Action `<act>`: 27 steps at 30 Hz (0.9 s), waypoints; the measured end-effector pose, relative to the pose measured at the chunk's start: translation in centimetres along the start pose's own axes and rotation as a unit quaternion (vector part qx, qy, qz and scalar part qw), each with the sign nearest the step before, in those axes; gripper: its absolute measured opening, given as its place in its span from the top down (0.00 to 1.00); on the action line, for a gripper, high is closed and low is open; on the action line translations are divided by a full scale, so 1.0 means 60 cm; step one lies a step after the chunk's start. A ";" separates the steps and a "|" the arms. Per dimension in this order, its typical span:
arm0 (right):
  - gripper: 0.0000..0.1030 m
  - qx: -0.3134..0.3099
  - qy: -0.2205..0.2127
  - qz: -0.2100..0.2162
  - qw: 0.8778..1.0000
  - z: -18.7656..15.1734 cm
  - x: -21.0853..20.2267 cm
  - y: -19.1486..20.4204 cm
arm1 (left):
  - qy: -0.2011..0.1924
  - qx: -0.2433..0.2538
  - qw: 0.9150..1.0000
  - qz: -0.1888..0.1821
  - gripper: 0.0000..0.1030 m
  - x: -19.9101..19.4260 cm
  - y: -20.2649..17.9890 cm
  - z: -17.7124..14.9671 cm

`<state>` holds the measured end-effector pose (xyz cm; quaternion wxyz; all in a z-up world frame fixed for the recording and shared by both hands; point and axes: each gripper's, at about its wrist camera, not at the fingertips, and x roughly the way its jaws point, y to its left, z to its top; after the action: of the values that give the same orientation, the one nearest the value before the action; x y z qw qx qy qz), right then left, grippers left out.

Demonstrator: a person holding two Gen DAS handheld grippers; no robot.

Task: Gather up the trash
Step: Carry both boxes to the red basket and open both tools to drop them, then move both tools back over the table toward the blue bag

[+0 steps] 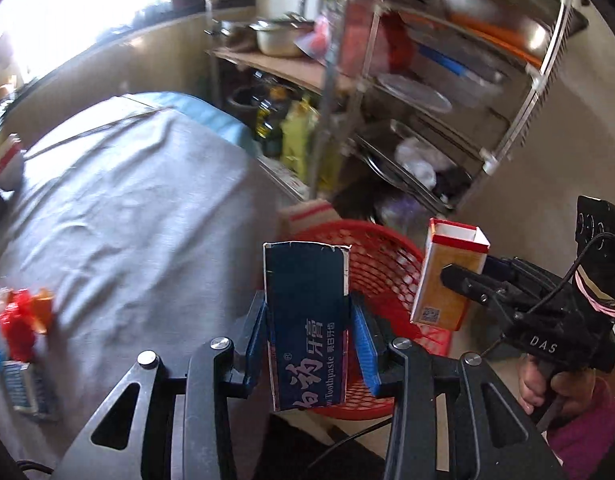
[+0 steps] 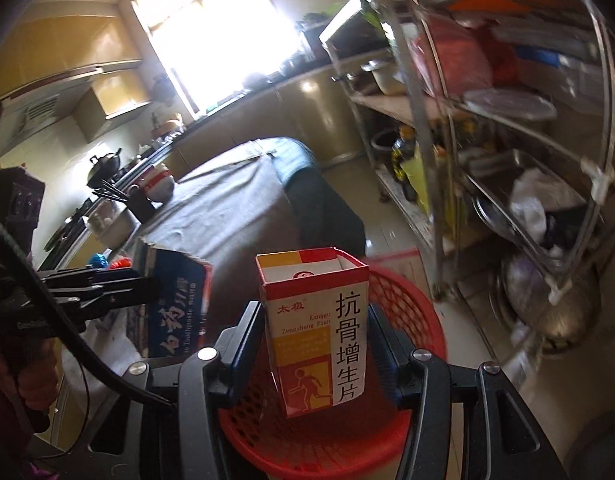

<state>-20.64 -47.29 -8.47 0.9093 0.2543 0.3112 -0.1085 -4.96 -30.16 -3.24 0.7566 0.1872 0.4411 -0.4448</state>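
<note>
My left gripper (image 1: pixel 309 318) is shut on a dark blue toothpaste box (image 1: pixel 307 292), held upright with its blue pads pressed on both sides. Behind and below it stands a red mesh basket (image 1: pixel 383 264) on the floor. To the right, my right gripper (image 1: pixel 465 284) is shut on an orange, white and red medicine box (image 1: pixel 447 280) with its top open. In the right wrist view the medicine box (image 2: pixel 319 332) stands between the right gripper's (image 2: pixel 315 320) fingers, over the red basket (image 2: pixel 411 312). The left gripper (image 2: pixel 147 280) and the toothpaste box (image 2: pixel 175 308) are at the left.
A table under a grey cloth (image 1: pixel 127 200) lies to the left, with red and orange wrappers (image 1: pixel 19 320) and a blue-white packet (image 1: pixel 27 388) on it. A metal rack (image 1: pixel 447 80) of pans and bottles stands behind the basket. A hand (image 1: pixel 547 384) holds the right gripper.
</note>
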 end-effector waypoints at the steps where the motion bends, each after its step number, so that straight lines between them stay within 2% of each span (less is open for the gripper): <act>1: 0.45 0.005 0.005 -0.002 1.000 -0.004 0.000 -0.006 | 0.013 0.005 1.000 -0.008 0.52 0.014 -0.008 0.000; 4: 0.35 0.029 0.015 -0.005 0.999 -0.014 -0.002 -0.025 | 0.027 0.011 1.000 -0.004 0.43 0.033 -0.017 -0.006; 8: 0.35 0.051 0.007 -0.004 0.999 -0.011 -0.007 -0.039 | 0.022 0.004 1.000 0.007 0.43 0.015 -0.005 -0.017; 11: 0.35 0.044 -0.002 -0.006 0.999 -0.003 -0.013 -0.029 | 0.003 -0.012 1.000 0.020 0.42 -0.016 0.021 -0.028; 15: 0.35 0.027 -0.007 0.009 1.000 0.008 -0.009 0.005 | -0.016 -0.036 0.996 0.076 0.40 -0.055 0.067 -0.061; 19: 0.35 0.009 -0.006 0.038 0.999 0.018 0.002 0.053 | -0.031 -0.077 0.987 0.137 0.40 -0.110 0.129 -0.118; 23: 0.35 -0.019 0.001 0.071 0.997 0.031 0.024 0.121 | -0.048 -0.130 0.970 0.201 0.39 -0.173 0.205 -0.186; 27: 0.35 -0.047 0.023 0.108 0.993 0.033 0.058 0.202 | -0.061 -0.167 0.946 0.271 0.35 -0.228 0.268 -0.250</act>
<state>-12.59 -38.23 -4.53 0.9193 0.2458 0.3072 0.0106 -1.97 -4.46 -1.69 0.8943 0.1428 0.3952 -0.1537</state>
